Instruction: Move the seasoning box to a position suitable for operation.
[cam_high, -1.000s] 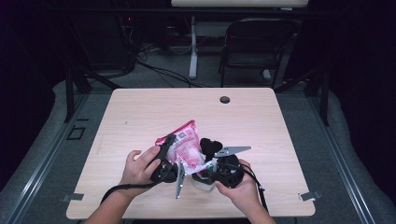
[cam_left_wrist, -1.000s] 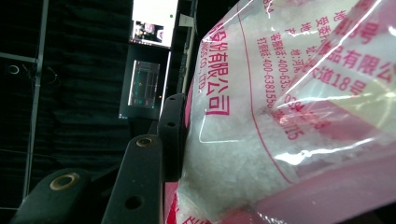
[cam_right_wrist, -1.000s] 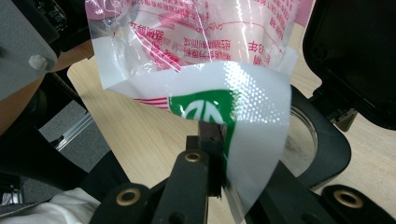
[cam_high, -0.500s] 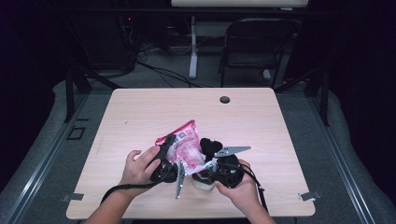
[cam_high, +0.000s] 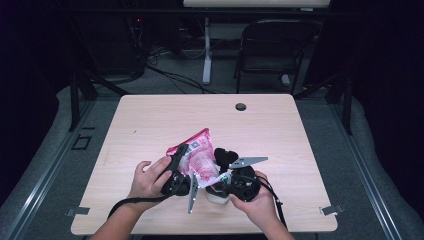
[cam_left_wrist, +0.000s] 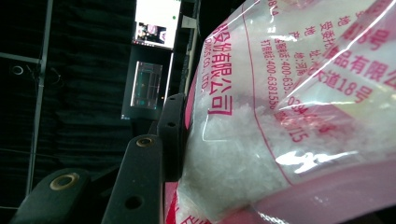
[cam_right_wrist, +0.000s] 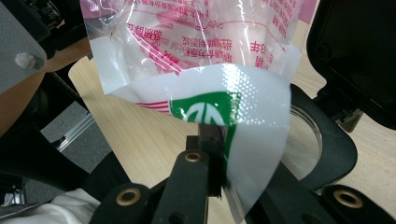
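My left gripper (cam_high: 179, 161) has its jaws clamped on the pink-printed plastic bag (cam_high: 199, 155); in the left gripper view the black jaw presses flat against the bag's (cam_left_wrist: 289, 107) side, with white crystals (cam_left_wrist: 233, 140) packed inside the clear film. My right gripper (cam_right_wrist: 212, 140) has its jaws closed on the rim of a white paper cup (cam_right_wrist: 252, 140) with a green logo, and the bag's (cam_right_wrist: 187, 42) lower edge hangs right over the cup's mouth. In the high view the right gripper (cam_high: 225, 175) holds the cup (cam_high: 218, 192) just under the tilted bag, near the front edge of the table (cam_high: 150, 120), about midway along it. My left hand (cam_high: 149, 177) and right hand (cam_high: 257, 202) sit close together behind the grippers. Compared with a second ago, nothing has visibly shifted: bag, cup and both hands stay in the same place. A dark grommet hole (cam_high: 240, 106) sits near the table's far edge.
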